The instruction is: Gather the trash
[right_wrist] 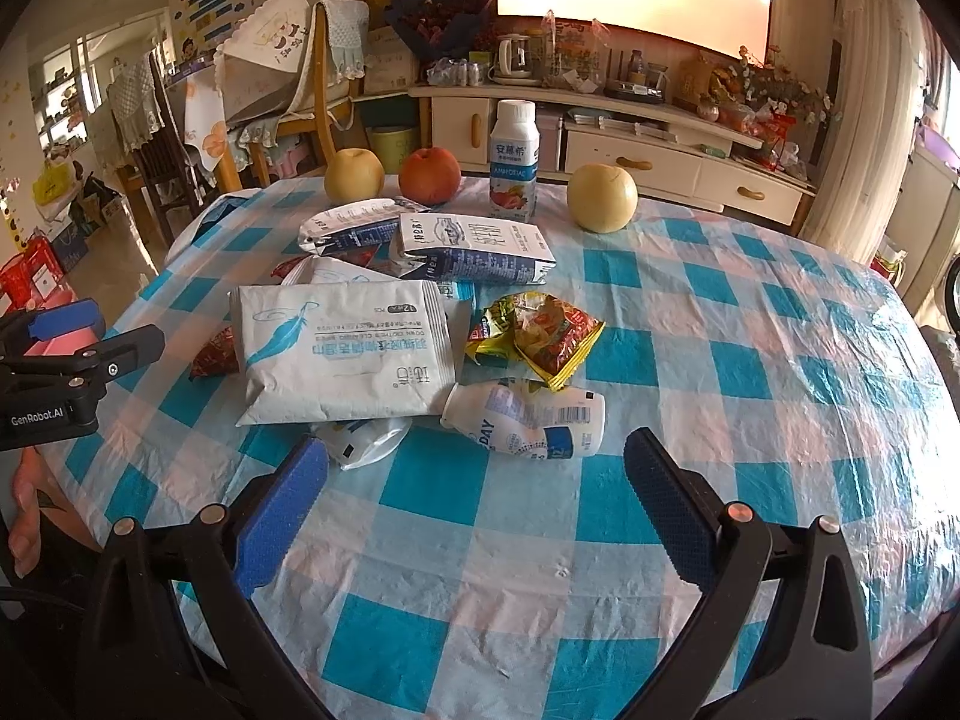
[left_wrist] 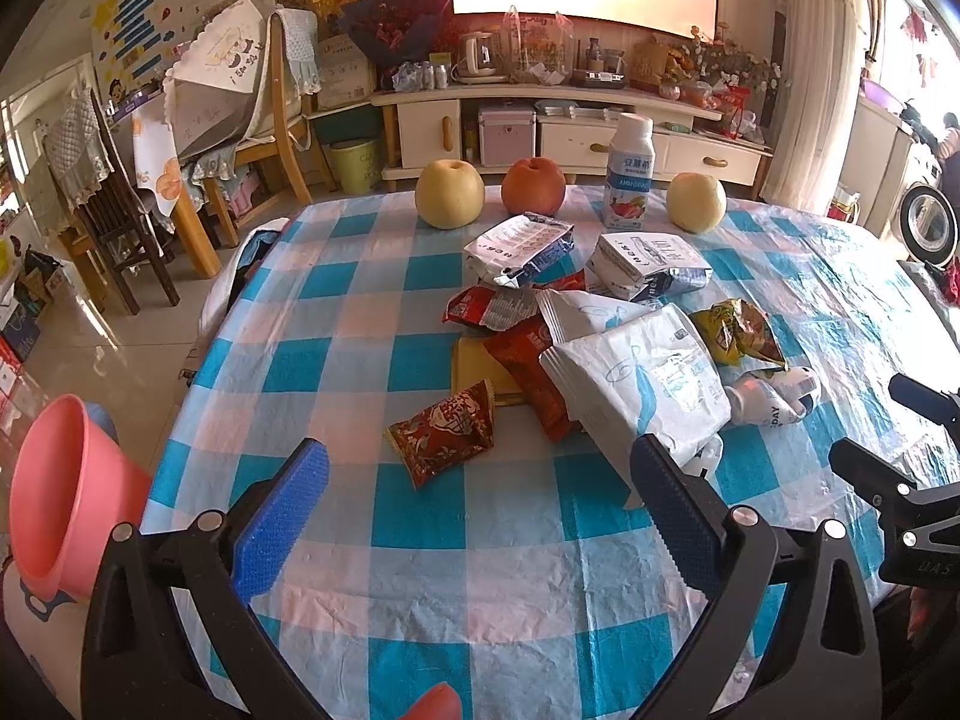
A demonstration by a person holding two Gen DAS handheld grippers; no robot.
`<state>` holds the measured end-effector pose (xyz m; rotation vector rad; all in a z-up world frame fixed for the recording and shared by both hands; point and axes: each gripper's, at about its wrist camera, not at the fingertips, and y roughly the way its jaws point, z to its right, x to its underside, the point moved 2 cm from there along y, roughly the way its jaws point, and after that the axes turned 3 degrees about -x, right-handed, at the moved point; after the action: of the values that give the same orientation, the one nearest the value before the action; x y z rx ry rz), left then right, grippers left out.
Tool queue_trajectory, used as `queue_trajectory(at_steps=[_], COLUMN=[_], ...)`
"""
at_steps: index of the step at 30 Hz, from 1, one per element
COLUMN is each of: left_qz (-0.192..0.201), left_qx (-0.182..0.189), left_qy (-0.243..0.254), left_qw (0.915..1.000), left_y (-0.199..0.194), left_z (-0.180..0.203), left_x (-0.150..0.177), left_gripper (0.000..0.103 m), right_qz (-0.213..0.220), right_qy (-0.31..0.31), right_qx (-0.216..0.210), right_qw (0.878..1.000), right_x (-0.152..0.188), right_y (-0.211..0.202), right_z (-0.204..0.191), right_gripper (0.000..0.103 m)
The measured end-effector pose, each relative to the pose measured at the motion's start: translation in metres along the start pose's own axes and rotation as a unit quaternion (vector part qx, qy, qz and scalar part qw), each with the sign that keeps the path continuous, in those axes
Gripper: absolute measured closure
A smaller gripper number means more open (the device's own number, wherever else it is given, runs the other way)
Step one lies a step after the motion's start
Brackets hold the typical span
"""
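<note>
**Wrappers heaped mid-bench, both grippers spread and empty**

The left gripper (left_wrist: pixel 480 468) hovers over the near part of the bench (left_wrist: pixel 480 570), its blue pads wide apart with nothing between them; the right gripper (right_wrist: pixel 477 465) is likewise released, its jaws bare above the checked cloth. The trash sits in a heap at the middle of the bench: a large white wipes pack (right_wrist: pixel 342 354) on top, a red patterned wrapper (left_wrist: pixel 444 438) at the near left of the heap, a yellow-green snack bag (right_wrist: pixel 534 339) to the right, and a crushed white bottle (right_wrist: pixel 528 420) lying on its side nearest the right gripper; two flattened milk cartons (right_wrist: pixel 474 249) lie at the far side. Beyond them, along the far edge, stand two yellow pears (left_wrist: pixel 450 192), a red apple (left_wrist: pixel 533 185) and an upright drink bottle (left_wrist: pixel 629 174) (all apart from the heap). A pink bin (left_wrist: pixel 60 492) sits off the bench's near left edge.
</note>
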<state>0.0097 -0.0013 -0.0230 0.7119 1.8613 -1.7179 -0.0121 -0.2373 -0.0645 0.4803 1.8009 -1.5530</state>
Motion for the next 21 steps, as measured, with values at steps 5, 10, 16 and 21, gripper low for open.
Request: queue_trajectory(at_steps=[5,10,16,21], left_qz=[-0.007,-0.041,-0.038,-0.073], left_qx=[-0.003,0.02,0.036,0.066], left_qy=[-0.002,-0.011,-0.012,-0.029], left_qw=[1.0,0.9989,0.9986,0.9947], left_y=[0.009,0.041,0.061,0.083], left_z=[0.0,0.01,0.033,0.047], left_x=[0.002,0.0,-0.011,-0.008], left_gripper=[0.004,0.004,0.004,0.005], right_qz=[-0.003,-0.026,-0.062,-0.088], right_qy=[-0.002,-0.02,-0.063,-0.093], right_qx=[0.008,0.024,0.013,0.012], right_qw=[1.0,0.999,0.996,0.992], right_x=[0.0,-0.012,-0.018,-0.021], right_y=[0.004,0.02,0.052,0.08], right_z=[0.005,0.019,0.029,0.036], right_gripper=[0.003,0.003,0.003,0.003])
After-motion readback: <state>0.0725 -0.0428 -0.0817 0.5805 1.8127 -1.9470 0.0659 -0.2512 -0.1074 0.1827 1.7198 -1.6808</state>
